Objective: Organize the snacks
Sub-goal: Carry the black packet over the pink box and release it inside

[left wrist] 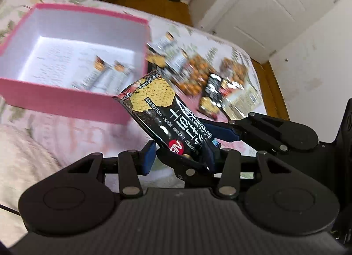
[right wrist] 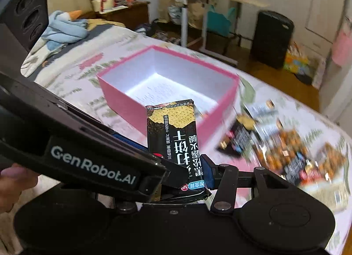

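The black cracker packet is in the air, pinched at its lower end by both grippers: the left gripper and the right gripper each press their blue pads on it. At eleven o'clock from it stands the open pink box on the flowered bed cover. At two o'clock lies the blurred pile of snacks.

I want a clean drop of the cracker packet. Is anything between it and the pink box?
Nothing visible. The cracker packet, held in both tongs, hangs just short of the pink box, whose top is open; only its near wall lies ahead.
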The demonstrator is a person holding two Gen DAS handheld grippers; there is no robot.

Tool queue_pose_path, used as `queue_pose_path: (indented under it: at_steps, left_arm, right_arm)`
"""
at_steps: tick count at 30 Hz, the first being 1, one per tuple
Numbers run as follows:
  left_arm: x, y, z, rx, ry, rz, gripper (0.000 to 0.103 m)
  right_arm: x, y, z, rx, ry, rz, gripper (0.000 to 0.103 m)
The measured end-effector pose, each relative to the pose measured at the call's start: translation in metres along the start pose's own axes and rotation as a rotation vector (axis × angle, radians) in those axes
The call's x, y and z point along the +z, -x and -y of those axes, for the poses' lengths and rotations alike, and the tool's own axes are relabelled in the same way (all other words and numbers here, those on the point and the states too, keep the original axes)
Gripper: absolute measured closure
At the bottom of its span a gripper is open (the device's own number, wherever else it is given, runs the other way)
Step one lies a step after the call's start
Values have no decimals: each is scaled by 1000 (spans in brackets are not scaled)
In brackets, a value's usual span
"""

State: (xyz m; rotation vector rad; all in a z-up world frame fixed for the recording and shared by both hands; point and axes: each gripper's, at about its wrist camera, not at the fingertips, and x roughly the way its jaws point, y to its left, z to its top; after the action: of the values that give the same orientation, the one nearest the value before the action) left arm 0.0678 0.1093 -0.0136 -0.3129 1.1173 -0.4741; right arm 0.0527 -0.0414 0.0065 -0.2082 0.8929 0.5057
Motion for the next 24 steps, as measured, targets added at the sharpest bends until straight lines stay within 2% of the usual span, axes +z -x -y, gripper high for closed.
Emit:
queue_pose_path:
  at_steps: [5, 10, 12, 18, 24]
  left_arm:
    - [29, 14, -31, 53, 16, 35, 59]
    - [64, 1, -68, 97, 56, 30, 59]
    - [75, -9, -83, 124, 82, 20, 59]
    - [109, -42, -133, 128, 209, -18, 59]
    - [131, -78, -169, 121, 298, -93, 59]
  right_arm:
    - [34, -26, -11, 47, 31, 39, 48]
    - [64, -70, -6, 100, 38, 43, 48]
    - [76, -93, -4, 129, 87, 19, 48]
    - [106, -149, -5, 179, 333, -26, 48]
    - [127, -196, 6, 242, 406, -90, 48]
